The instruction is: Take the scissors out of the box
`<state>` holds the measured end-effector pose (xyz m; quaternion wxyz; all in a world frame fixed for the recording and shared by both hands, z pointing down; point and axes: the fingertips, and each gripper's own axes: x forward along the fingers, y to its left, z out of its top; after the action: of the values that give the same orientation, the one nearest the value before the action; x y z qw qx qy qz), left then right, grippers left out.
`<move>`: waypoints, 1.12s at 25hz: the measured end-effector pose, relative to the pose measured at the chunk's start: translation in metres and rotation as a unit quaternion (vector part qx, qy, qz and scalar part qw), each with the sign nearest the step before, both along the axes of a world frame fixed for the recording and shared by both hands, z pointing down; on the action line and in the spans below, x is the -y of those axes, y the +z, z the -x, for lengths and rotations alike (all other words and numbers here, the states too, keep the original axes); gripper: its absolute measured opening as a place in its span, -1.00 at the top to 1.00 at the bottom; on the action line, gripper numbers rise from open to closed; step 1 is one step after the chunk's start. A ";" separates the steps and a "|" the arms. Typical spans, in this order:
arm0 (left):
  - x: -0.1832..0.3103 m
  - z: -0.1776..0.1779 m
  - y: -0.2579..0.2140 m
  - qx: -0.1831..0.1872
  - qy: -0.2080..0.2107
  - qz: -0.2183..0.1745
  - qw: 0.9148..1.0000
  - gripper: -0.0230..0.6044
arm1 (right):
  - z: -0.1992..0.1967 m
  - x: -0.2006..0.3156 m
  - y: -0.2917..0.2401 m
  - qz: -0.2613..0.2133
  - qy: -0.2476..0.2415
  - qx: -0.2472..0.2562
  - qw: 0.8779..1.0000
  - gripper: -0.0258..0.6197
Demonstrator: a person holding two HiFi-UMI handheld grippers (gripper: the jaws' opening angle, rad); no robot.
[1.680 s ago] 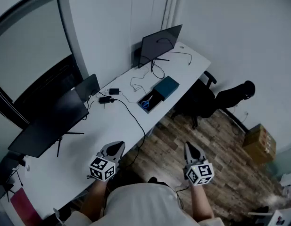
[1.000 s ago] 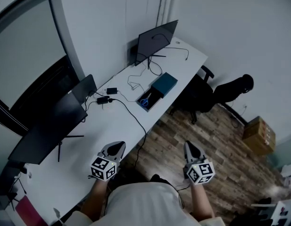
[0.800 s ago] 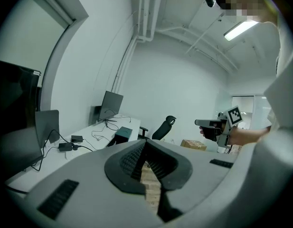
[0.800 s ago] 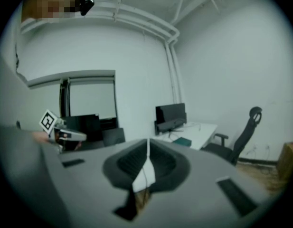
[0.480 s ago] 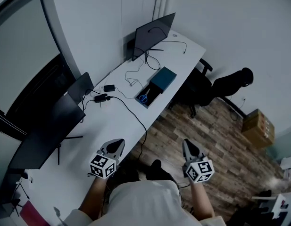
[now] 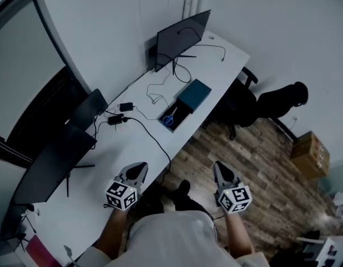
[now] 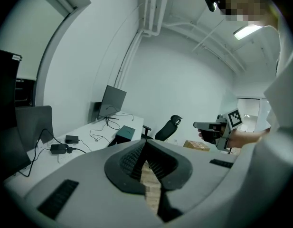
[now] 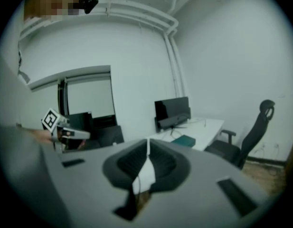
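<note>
Blue-handled scissors point(image 6: 170, 117) lie in an open dark box point(image 6: 178, 111) on the white desk point(image 6: 132, 143). The box's teal lid point(image 6: 194, 95) lies against its far end. Seen from the grippers, the box is a small teal block point(image 7: 126, 133) point(image 8: 184, 140) far ahead. My left gripper point(image 6: 139, 168) point(image 7: 145, 144) hangs over the desk's near edge, shut and empty. Level with it, my right gripper point(image 6: 220, 167) point(image 8: 147, 144) hangs over the floor, shut with nothing in it. Both are well short of the box.
A monitor point(image 6: 182, 38) stands at the desk's far end and two dark screens point(image 6: 54, 160) at the left. Adapters and cables point(image 6: 118, 117) trail across the middle. A black office chair point(image 6: 243, 102) and a cardboard box point(image 6: 310, 154) stand on the wooden floor.
Both grippers have drifted forward and slightly down along the desk, still shut. The head view has shifted a little and a foot now shows below.
</note>
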<state>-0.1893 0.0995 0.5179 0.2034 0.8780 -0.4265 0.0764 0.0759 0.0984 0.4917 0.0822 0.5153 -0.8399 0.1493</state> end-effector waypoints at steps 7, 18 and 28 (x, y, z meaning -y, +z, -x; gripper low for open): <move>0.052 -0.027 0.000 0.015 -0.032 0.002 0.999 0.82 | -0.022 0.066 0.004 0.005 -0.044 -0.001 0.999 0.82; 0.089 -0.061 0.012 0.023 -0.098 0.015 0.995 0.82 | -0.052 0.135 0.019 0.027 -0.109 0.003 0.994 0.82; 0.114 -0.083 0.018 0.048 -0.098 0.026 0.994 0.82 | -0.057 0.156 0.028 0.037 -0.141 0.008 0.989 0.82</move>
<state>-0.1067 -0.0144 0.5362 0.2123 0.8216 -0.5176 0.1090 0.1329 -0.0571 0.5201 0.1141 0.3874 -0.8986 0.1714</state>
